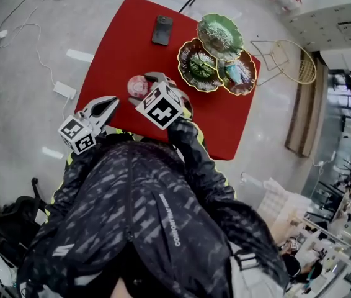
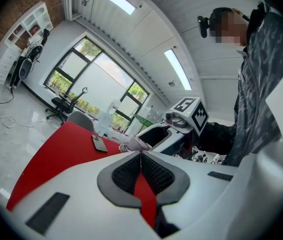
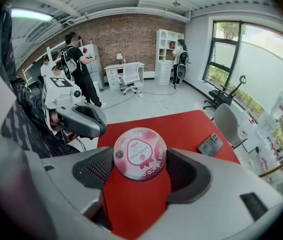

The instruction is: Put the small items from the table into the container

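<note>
Your right gripper [image 3: 140, 160] clamped a round pink tin [image 3: 140, 151] | your left gripper [image 2: 141, 159] had jaws pressed together, empty | both were at red table [image 1: 119, 48]

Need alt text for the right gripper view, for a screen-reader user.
A round pink tin with a strawberry label sits clamped between the jaws of the right hand-held gripper, seen against a red table. A dark phone lies on the table to the right, and the left hand-held gripper shows at left.
</note>
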A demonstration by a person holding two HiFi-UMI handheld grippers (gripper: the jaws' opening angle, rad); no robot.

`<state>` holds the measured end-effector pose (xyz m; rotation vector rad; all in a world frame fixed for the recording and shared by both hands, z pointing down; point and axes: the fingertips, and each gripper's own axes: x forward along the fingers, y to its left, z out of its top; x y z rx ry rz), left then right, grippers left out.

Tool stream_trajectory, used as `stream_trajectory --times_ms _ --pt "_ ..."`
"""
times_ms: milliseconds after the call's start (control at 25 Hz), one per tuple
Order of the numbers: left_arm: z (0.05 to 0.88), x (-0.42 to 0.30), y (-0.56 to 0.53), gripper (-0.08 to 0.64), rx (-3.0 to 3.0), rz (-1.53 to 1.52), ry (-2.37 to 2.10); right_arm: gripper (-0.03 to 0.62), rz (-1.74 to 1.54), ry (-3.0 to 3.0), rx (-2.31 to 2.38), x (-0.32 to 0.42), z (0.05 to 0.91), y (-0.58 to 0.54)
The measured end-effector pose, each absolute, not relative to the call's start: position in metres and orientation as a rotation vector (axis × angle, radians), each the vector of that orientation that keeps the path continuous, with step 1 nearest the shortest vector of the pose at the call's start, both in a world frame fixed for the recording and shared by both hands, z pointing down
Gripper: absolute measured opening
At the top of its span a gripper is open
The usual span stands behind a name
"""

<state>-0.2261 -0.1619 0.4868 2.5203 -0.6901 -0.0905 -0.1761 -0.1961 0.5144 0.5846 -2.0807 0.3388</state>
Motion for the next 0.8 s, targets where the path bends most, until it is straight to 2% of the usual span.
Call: stream_trajectory --times_ms 800 --pt "0.486 -0.198 -0.169 0.012 2.545 -0.069 -0.535 0.336 0.387 -2.051 0.809 -0.112 0.452 -0.23"
